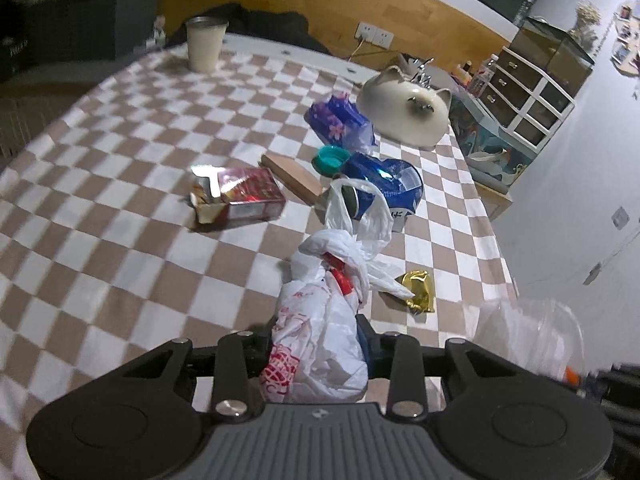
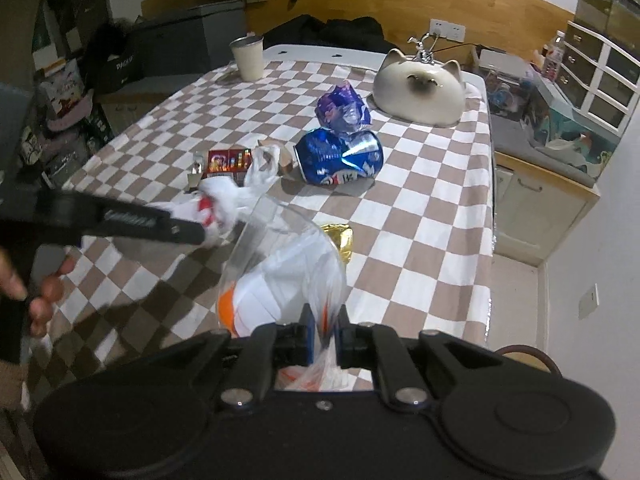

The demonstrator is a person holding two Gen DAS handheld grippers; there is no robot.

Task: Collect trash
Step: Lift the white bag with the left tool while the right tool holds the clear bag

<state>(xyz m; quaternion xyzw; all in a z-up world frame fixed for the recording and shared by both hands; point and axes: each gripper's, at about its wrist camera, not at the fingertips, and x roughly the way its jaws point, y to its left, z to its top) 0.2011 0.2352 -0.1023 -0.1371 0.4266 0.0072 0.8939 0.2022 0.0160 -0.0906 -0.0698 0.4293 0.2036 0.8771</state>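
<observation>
My left gripper [image 1: 316,344] is shut on a crumpled white plastic bag with red print [image 1: 320,312], held just above the checkered tablecloth [image 1: 140,240]. In the right wrist view the same gripper [image 2: 192,234] reaches in from the left with the white bag [image 2: 218,204] at its tip. My right gripper [image 2: 324,336] is shut on the rim of a clear plastic bag [image 2: 280,272] that holds white and orange scraps. The clear bag [image 1: 524,336] also shows at the lower right of the left wrist view. A gold wrapper [image 1: 418,290] lies beside the white bag.
On the cloth lie a red box [image 1: 248,196], a crushed blue package [image 1: 384,184], a purple wrapper [image 1: 340,120], a teal cap [image 1: 330,159] and a cardboard piece [image 1: 296,174]. A cat-shaped ceramic dish [image 2: 420,88] and a cup [image 2: 248,58] stand at the back. A hand [image 2: 44,288] shows at left.
</observation>
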